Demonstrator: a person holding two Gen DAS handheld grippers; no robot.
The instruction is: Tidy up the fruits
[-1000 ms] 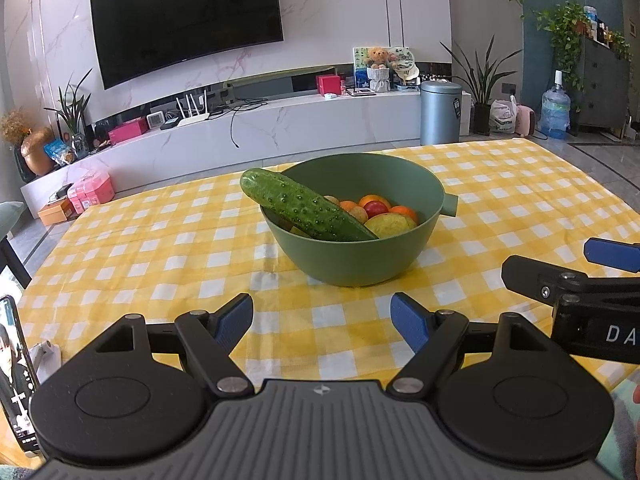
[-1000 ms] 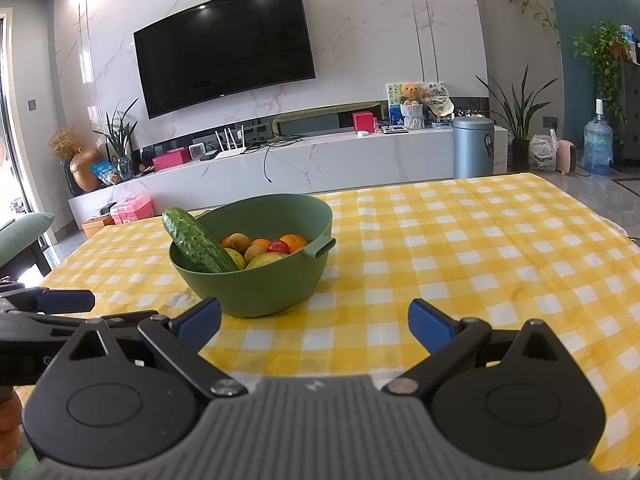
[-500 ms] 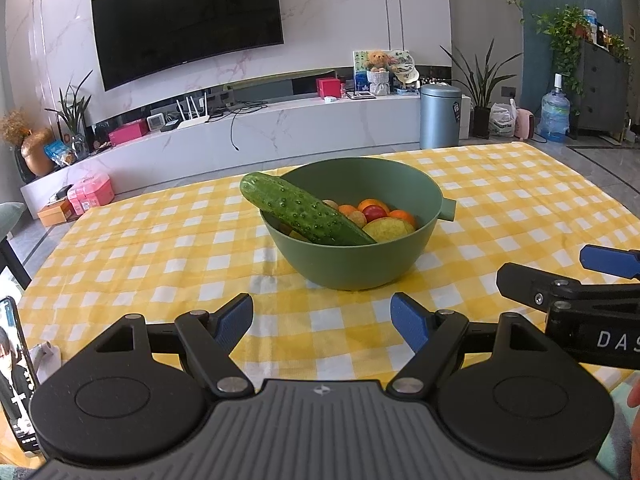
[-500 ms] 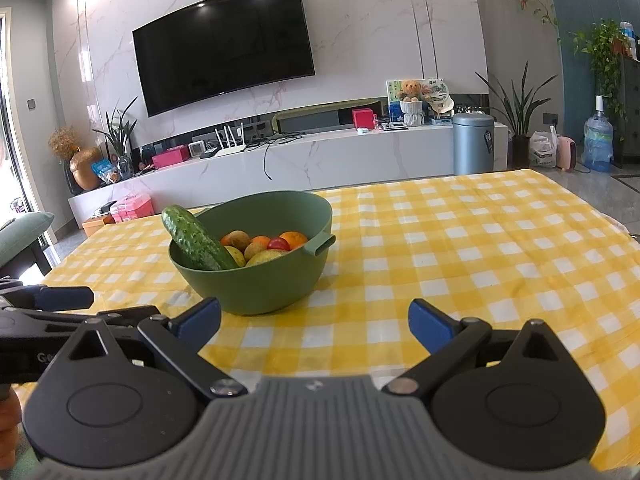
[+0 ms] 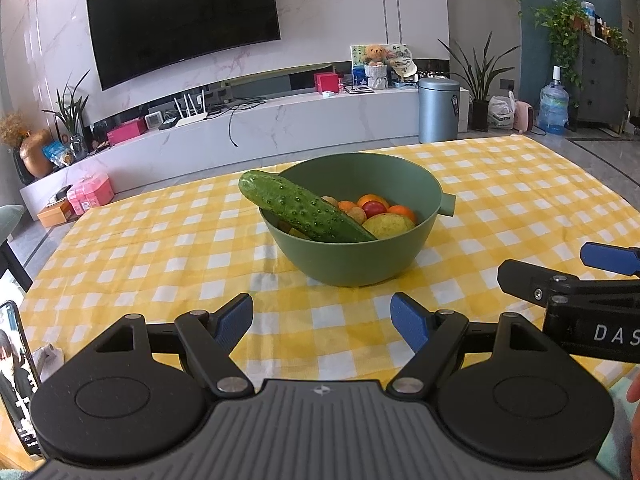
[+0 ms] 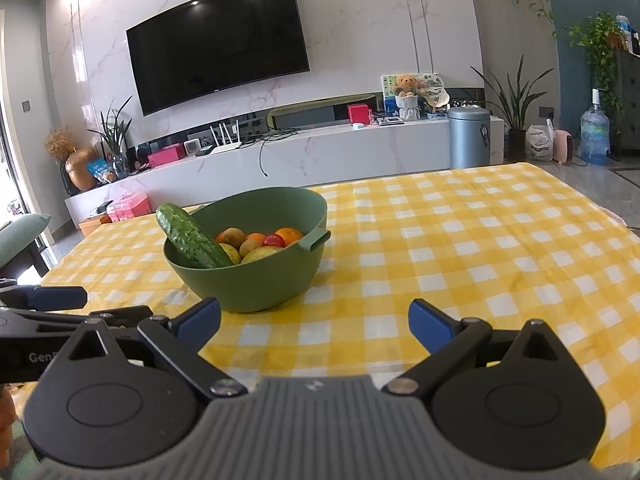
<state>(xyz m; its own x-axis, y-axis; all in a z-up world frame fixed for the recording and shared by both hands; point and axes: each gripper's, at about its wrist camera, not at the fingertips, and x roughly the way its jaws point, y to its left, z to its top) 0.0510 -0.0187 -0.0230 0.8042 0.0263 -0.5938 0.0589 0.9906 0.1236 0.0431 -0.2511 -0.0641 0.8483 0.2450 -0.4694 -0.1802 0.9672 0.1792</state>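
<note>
Hovering low over the tabletop (image 5: 132, 248), both grippers face a green bowl (image 5: 352, 256) standing on the yellow-checked cloth.

Left gripper (image 5: 322, 318): jaws spread wide, nothing between them. The bowl sits just ahead of the gap, a shade right of centre.

In the bowl: a cucumber (image 5: 300, 212) leans with its blunt end out over the left rim; behind it lie small oranges (image 5: 401, 213), one red fruit (image 5: 375, 208), a yellow-green fruit (image 5: 388, 226) and a few more I cannot name.

Right gripper (image 6: 314, 320): jaws also wide apart and holding nothing. From here the bowl is ahead and left of the gap, its tab handle (image 6: 316, 240) pointing right; the cloth ahead and right of these jaws carries nothing.

Judgement: all produce in view lies in the one bowl. That fits fruits gathered in and the job near closing, or a mixed bowl awaiting sorting out. The pictures do not settle which, so I name no next grasp.
</note>
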